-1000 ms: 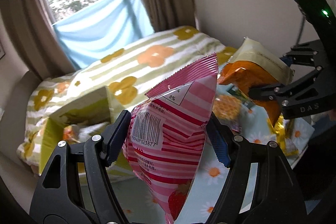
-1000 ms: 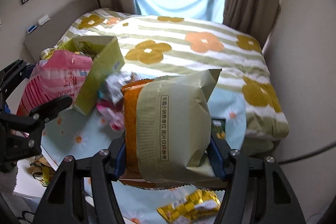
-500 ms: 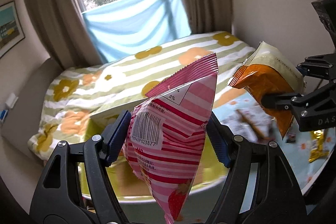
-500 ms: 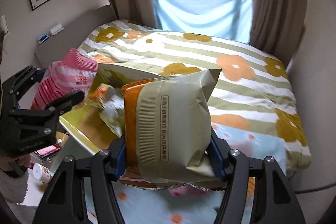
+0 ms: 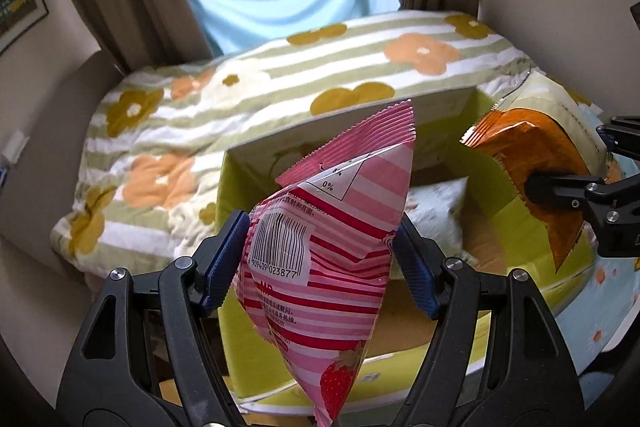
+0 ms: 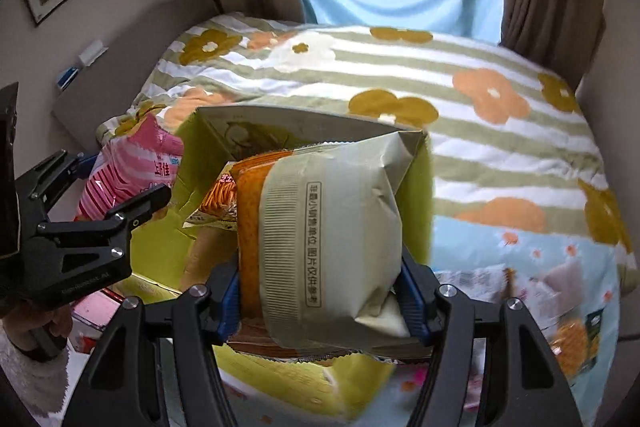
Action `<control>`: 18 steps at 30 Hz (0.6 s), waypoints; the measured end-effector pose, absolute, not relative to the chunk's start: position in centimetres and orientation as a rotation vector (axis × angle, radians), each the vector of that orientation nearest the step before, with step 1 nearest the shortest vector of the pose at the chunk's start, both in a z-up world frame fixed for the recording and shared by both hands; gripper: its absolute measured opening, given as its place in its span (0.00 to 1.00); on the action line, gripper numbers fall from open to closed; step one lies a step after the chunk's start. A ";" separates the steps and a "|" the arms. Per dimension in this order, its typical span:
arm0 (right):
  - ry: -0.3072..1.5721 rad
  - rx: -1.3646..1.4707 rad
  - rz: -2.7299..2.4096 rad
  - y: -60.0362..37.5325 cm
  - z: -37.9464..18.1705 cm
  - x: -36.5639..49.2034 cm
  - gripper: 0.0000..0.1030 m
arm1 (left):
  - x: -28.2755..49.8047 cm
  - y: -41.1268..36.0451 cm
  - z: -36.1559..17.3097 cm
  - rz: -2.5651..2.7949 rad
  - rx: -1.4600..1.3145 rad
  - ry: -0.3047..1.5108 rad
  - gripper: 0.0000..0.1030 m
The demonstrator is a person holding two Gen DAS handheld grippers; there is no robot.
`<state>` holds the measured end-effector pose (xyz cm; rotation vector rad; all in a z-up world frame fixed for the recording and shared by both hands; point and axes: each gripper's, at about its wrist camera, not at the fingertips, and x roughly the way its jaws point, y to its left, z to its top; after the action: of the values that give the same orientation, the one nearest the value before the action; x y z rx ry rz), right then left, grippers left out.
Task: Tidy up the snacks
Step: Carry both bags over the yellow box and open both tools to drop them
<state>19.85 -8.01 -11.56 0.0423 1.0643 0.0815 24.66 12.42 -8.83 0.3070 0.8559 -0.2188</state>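
- Two snack bags are up in the air, one in each gripper, both over the green box (image 5: pixel 500 227) that sits at the edge of the flowered bed (image 6: pixel 460 115).
- The left gripper (image 5: pixel 320 259) has the pink striped bag (image 5: pixel 332 255) between its blue pads; its jaws are opening, likely to drop the bag into the box below.
- The right gripper (image 6: pixel 320 299) is clamped partway closed on the orange and beige bag (image 6: pixel 328 227), which hangs over the box's right side.
- Inside the box, other packets (image 6: pixel 218 199) already lie, so this looks like the collecting spot.
- More snacks (image 6: pixel 576 335) wait on the blue flowered cloth (image 6: pixel 480 243) to the right.
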 end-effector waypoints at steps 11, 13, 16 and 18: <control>1.096 0.056 0.055 -7.0 -12.7 19.7 0.59 | 24.2 13.4 -10.0 -0.240 0.297 0.880 1.00; 1.103 0.061 0.048 -6.9 -12.9 19.8 0.59 | 23.9 13.4 -9.7 -0.240 0.302 0.870 1.00; 1.107 0.075 0.042 -7.0 -13.2 20.1 0.60 | 23.8 13.4 -9.6 -0.242 0.293 0.874 1.00; 1.107 0.090 0.049 -7.0 -13.4 20.2 0.64 | 23.6 13.5 -9.5 -0.237 0.292 0.875 1.00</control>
<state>20.25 -7.00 -13.39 0.0900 1.1068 0.0488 23.59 13.54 -9.50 0.2924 0.8749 -0.2371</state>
